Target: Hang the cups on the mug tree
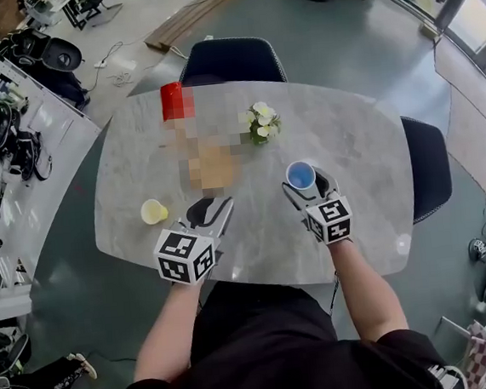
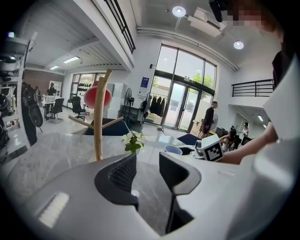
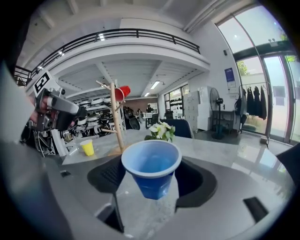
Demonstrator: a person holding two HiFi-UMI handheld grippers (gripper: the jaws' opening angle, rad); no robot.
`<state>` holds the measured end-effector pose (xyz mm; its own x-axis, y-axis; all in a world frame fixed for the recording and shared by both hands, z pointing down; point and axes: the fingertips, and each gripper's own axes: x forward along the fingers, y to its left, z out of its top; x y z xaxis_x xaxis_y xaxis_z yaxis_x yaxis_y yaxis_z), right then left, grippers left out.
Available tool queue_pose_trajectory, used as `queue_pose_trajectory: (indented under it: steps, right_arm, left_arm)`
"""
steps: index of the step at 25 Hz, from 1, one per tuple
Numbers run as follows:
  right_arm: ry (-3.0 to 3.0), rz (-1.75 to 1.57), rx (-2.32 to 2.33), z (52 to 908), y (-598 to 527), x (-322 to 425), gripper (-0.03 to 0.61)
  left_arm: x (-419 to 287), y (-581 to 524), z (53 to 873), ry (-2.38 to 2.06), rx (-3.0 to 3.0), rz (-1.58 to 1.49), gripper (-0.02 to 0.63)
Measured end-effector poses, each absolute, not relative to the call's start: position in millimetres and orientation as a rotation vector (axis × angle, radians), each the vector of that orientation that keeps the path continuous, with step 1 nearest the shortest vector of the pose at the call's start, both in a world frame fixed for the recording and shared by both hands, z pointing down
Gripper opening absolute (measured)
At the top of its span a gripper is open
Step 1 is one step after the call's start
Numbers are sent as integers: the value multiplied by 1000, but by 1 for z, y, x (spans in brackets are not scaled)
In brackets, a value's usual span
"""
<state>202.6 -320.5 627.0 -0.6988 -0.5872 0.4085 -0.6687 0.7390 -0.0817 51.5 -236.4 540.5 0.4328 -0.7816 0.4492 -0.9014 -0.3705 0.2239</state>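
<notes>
My right gripper is shut on a blue cup, which hangs upright between the jaws just above the marble table. The wooden mug tree stands at the table's middle, with a red cup hung on an upper peg. A yellow cup stands on the table to the left of my left gripper. That gripper is open with nothing between its jaws and points toward the tree's pole. In the head view a mosaic patch hides the tree's base.
A small pot of white flowers stands right of the tree. A dark chair is at the far side of the table and another at the right end. Shelves of gear line the left wall.
</notes>
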Motion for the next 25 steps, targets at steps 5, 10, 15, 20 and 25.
queue_pose_trajectory:
  steps: [5, 10, 15, 20, 25]
  right_arm:
    - [-2630, 230, 945, 585, -321, 183, 336]
    - [-2660, 145, 911, 548, -318, 144, 336]
    - [-2642, 99, 904, 525, -317, 101, 336]
    - [-2598, 64, 935, 512, -321, 65, 336]
    - [-2529, 88, 1030, 509, -322, 44, 336]
  left_arm:
    - [37, -229, 533, -1452, 2248, 345, 161]
    - [9, -230, 524, -1468, 2258, 300, 158]
    - [-27, -234, 507, -1465, 2293, 279, 149]
    - [-63, -242, 491, -1434, 2349, 257, 141]
    - [-94, -244, 484, -1377, 2399, 252, 137]
